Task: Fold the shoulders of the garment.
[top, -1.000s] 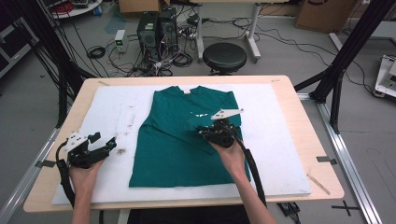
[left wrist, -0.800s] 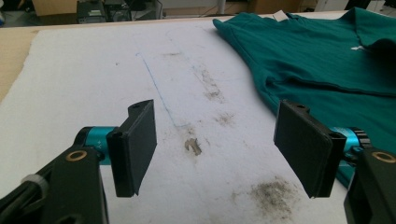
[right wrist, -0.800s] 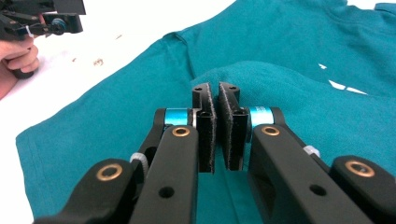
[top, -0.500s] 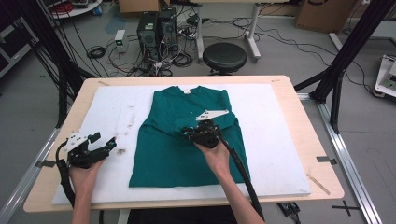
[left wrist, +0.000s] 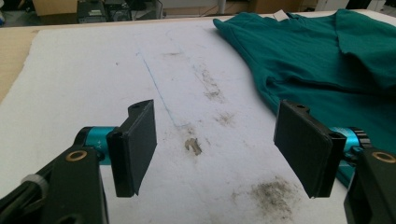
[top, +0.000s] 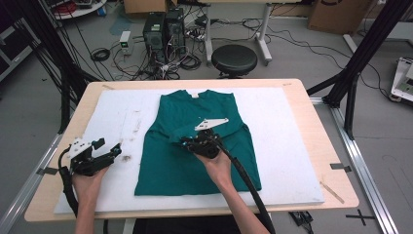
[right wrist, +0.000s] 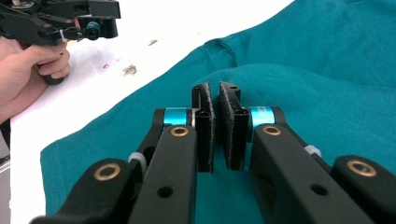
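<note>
A: High view: where is the green shirt (top: pixel 195 146)?
B: Flat on the white mat (top: pixel 292 146) covering the worktop (top: pixel 336 185).
A: Right gripper (top: pixel 187 142)?
B: Jaws clamped on a raised fold of the shirt.
A: Left gripper (top: pixel 114 152)?
B: Jaws apart over bare mat, just beside the shirt.

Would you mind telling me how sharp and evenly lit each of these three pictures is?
High view: soft, even light, slightly blurred overall, the green shirt without glare. Left gripper view: the white mat bright, stains crisp, near jaws soft. Right gripper view: the right gripper sharp, background shirt and left gripper softer.
</note>
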